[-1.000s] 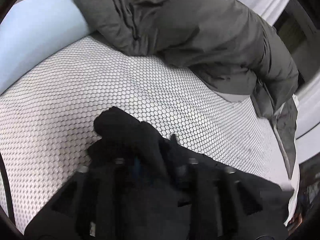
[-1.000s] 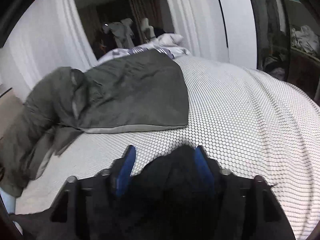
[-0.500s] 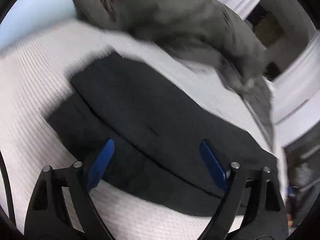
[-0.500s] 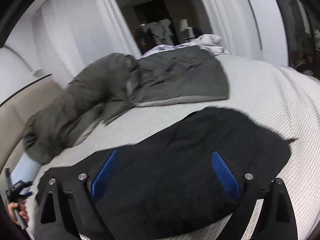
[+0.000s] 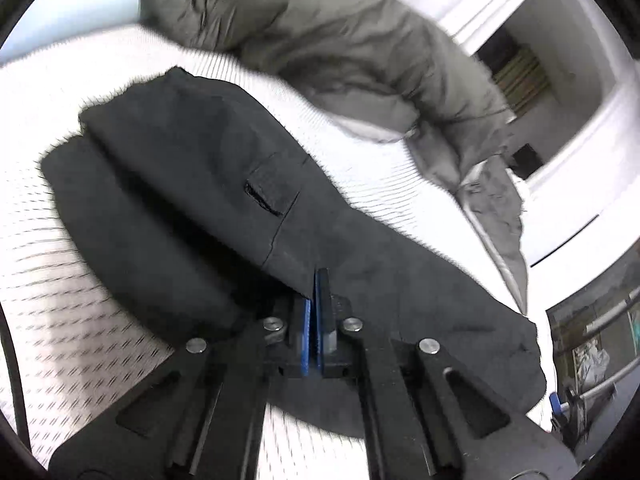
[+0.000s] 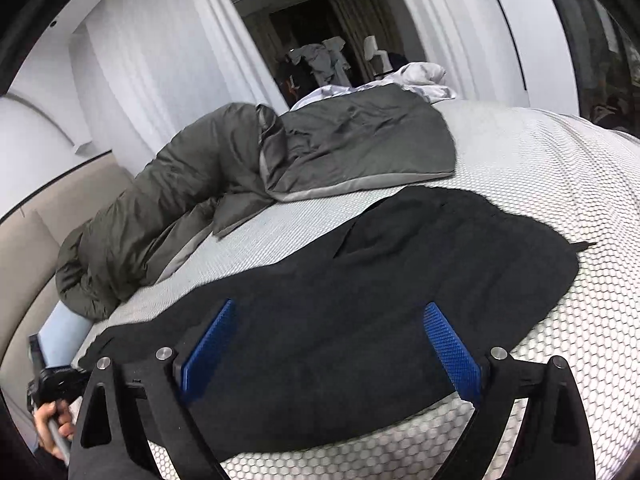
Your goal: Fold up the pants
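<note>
The black pants (image 5: 200,168) lie folded flat on the white honeycomb-mesh mattress (image 5: 60,320), a back pocket facing up. In the left wrist view my left gripper (image 5: 317,280) hovers over the near edge of the pants. Its jaws are closing, and the blue pads meet with no cloth seen between them. In the right wrist view the pants (image 6: 400,264) spread across the bed under my right gripper (image 6: 329,306). That gripper stands wide open above the cloth, its blue pads (image 6: 452,344) clear of the fabric.
A rumpled grey-green quilt (image 6: 200,184) lies along the far side of the bed (image 6: 560,160), just beyond the pants. A pale blue pillow (image 5: 72,12) sits at the head. A hand (image 6: 48,416) holding the other gripper shows at lower left. The mattress edge drops off at right.
Both grippers let go of the bunched black cloth and drew back. The pants now lie spread flat. The left jaws opened wide and then closed; the right jaws opened and stayed wide.
</note>
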Demonstrator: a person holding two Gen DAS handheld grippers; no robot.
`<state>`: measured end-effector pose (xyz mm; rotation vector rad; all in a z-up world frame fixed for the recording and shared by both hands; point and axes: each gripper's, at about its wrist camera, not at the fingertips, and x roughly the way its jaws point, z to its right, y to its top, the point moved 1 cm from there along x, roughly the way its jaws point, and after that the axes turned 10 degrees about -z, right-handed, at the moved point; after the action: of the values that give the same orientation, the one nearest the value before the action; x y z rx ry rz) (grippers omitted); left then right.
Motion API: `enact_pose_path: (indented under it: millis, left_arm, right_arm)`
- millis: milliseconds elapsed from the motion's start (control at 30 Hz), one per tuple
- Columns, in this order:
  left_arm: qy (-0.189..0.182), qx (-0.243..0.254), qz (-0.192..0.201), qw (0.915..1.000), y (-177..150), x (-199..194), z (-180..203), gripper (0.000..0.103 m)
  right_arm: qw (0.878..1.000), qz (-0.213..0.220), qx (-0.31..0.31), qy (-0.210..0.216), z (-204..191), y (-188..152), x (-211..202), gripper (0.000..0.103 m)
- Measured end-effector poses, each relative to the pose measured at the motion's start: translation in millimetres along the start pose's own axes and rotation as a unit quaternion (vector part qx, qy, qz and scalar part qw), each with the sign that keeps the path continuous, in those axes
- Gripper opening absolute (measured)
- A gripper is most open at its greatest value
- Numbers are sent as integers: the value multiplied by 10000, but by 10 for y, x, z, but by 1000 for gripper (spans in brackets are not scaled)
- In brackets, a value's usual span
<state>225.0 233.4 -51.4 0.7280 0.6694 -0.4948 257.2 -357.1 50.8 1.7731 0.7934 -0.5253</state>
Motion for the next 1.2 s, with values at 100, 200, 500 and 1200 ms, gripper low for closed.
enact_pose_path:
  millis: [100,200,500,1200]
  left_arm:
    - [159,171,-1,9997,-91,-177,-32,0]
    - [395,17,-423,9983,-142,6,-178,1]
    - [282,-592,-271,9975,-272,-213,-504,68]
    - [87,-1465,306,9887,215,-30,-1111,2]
  right_arm:
    - [9999,59,102,-91,152,30,-50,96]
    - [9996,10,208,-168,292,23,-81,96]
    - [9899,-313,1367,-209,1130,-15,-278,96]
    - [9796,-416,1911,471,1229,-121,-85,2]
